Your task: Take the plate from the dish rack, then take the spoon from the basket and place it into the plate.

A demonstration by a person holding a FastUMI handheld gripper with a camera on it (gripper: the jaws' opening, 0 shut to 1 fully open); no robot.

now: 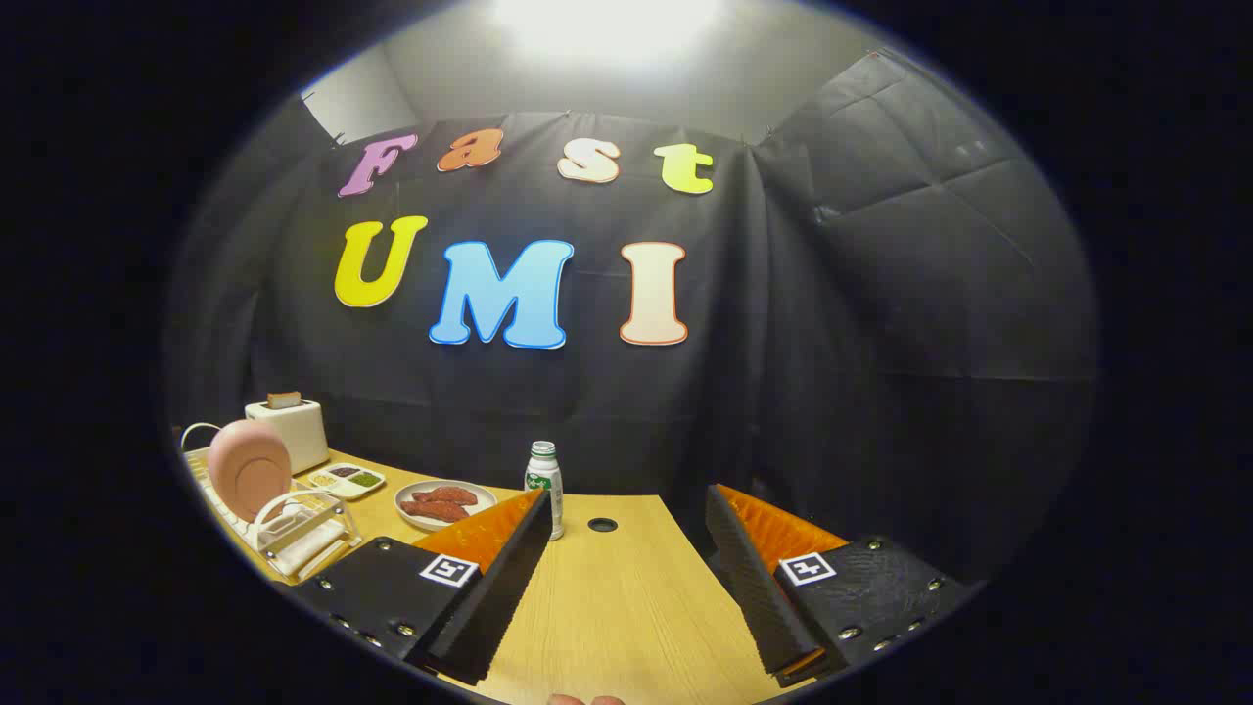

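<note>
Gripper view — one plate [249,468], one rack [294,534], jaws apart

I am holding my gripper [626,548] level, with its two fingers spread wide apart and nothing between them. The left finger [509,578] and the right finger [749,587] are both angling forward and slightly inward. Neither is touching anything. A bit of my hand [584,699] is showing just behind the fingers, low and centred.
</note>
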